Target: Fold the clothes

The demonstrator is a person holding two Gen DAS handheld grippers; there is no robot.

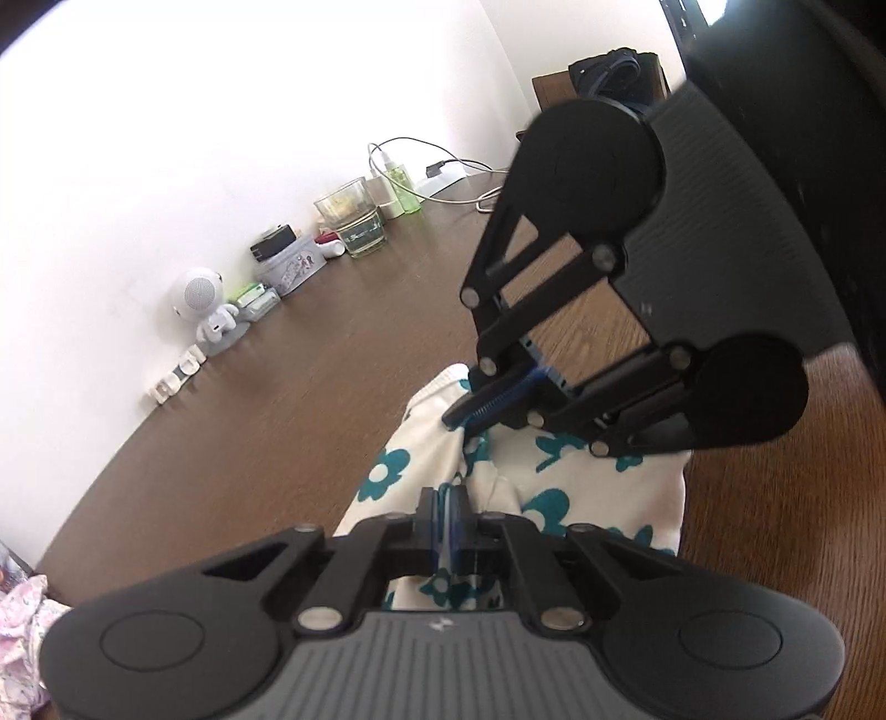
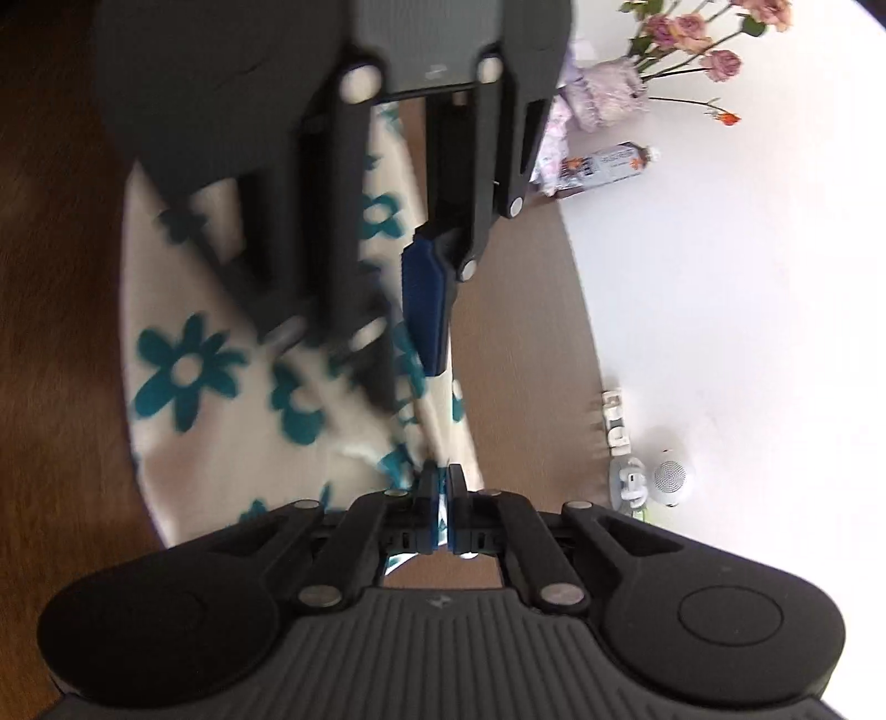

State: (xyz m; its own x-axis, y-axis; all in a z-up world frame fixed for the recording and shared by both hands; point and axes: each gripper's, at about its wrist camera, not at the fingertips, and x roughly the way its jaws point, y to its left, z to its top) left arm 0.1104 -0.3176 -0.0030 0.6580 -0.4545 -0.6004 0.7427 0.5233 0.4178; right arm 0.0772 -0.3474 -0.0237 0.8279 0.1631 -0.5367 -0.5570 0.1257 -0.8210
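Note:
A cream garment with teal flowers lies bunched on the brown wooden table. At the bottom of the left wrist view, my left gripper is shut on a fold of this cloth. My right gripper reaches in from the upper right, its blue pads pinching the garment's far edge. In the right wrist view the garment spreads to the left. There my right gripper grips its edge, and the left gripper comes down from above, blurred, onto the same cloth.
Along the white wall stand a small white robot figure, a tin box, a glass, a green bottle and cables. Pink floral fabric lies at the table's left end. Dried flowers and a plush toy sit by the wall.

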